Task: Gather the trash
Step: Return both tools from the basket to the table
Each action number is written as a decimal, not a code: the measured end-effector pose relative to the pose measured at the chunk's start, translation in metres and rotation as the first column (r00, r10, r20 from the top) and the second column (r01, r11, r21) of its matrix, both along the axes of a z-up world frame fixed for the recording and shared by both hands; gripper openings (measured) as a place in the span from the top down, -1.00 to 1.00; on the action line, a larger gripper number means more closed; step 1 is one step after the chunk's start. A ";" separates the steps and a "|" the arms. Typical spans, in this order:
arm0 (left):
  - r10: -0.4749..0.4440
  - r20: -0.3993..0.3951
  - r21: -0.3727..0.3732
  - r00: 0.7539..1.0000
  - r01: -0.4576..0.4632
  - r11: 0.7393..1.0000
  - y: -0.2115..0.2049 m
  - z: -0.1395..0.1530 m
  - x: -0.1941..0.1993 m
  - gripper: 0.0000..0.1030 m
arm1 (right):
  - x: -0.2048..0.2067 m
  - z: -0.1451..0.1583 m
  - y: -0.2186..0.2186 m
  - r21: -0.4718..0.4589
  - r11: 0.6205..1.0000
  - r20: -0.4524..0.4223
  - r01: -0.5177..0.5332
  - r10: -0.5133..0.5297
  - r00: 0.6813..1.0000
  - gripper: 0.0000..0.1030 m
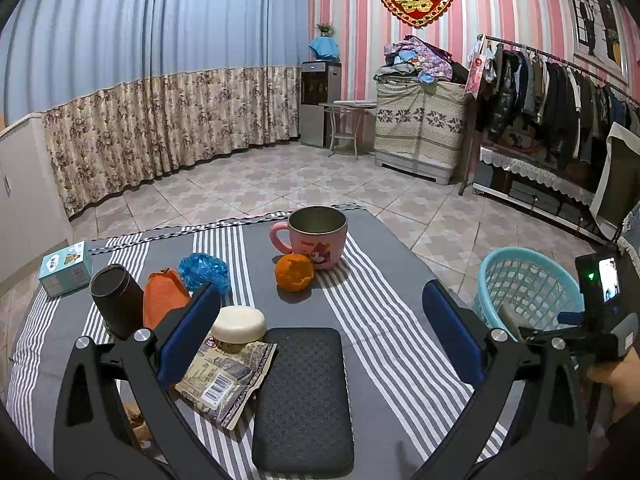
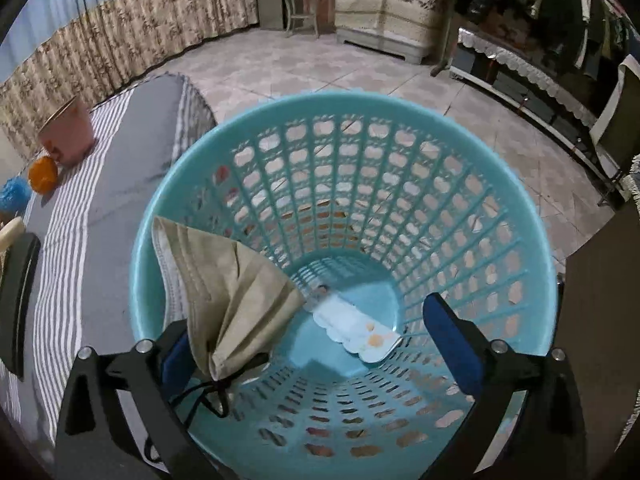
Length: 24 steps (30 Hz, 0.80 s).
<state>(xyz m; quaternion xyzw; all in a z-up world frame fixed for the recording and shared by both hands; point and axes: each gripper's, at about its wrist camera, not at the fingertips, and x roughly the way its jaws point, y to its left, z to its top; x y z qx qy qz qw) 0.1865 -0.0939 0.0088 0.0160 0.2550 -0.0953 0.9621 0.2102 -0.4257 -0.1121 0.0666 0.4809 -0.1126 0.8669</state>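
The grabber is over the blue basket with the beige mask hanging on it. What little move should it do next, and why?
Probably a small shake or tilt of the right gripper. It is wide open above the basket, yet the beige mask hangs against one finger, its strings draped there, not down beside the wrapper.

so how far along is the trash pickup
Done: a white wrapper lies in the blue basket. In hand: a beige face mask hangs off the open right gripper over the basket. Left: the orange peel, blue crumpled plastic and snack packet on the table, ahead of the open left gripper.
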 end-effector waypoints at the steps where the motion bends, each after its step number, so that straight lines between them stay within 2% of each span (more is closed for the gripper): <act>1: 0.000 0.000 0.001 1.000 0.000 1.000 0.000 0.000 0.000 -0.90 | 0.000 -0.001 0.003 0.018 1.000 -0.003 -0.011 0.011 1.000 -0.91; 4: 0.005 0.003 0.007 1.000 -0.005 1.000 0.000 -0.001 0.000 -0.90 | -0.001 0.003 0.004 0.030 0.999 0.007 -0.010 0.010 1.000 -0.91; 8: 0.017 0.011 0.011 1.000 -0.017 1.000 0.006 -0.002 -0.002 -0.90 | -0.005 0.007 0.000 0.145 0.989 0.034 -0.025 0.020 0.999 -0.91; 12: 0.036 0.015 0.000 0.999 -0.036 0.999 0.012 0.000 -0.004 -0.90 | -0.009 0.019 -0.002 0.174 0.984 0.079 -0.026 0.012 0.997 -0.91; 17: 0.058 0.018 0.004 0.998 -0.058 0.998 0.020 0.004 -0.007 -0.90 | -0.015 0.041 -0.003 0.084 0.996 0.166 0.004 -0.018 0.986 -0.91; 24: 0.136 0.015 0.038 0.991 -0.136 0.990 0.073 -0.002 -0.021 -0.90 | -0.025 0.069 0.024 -0.065 0.998 0.298 0.006 0.014 0.954 -0.92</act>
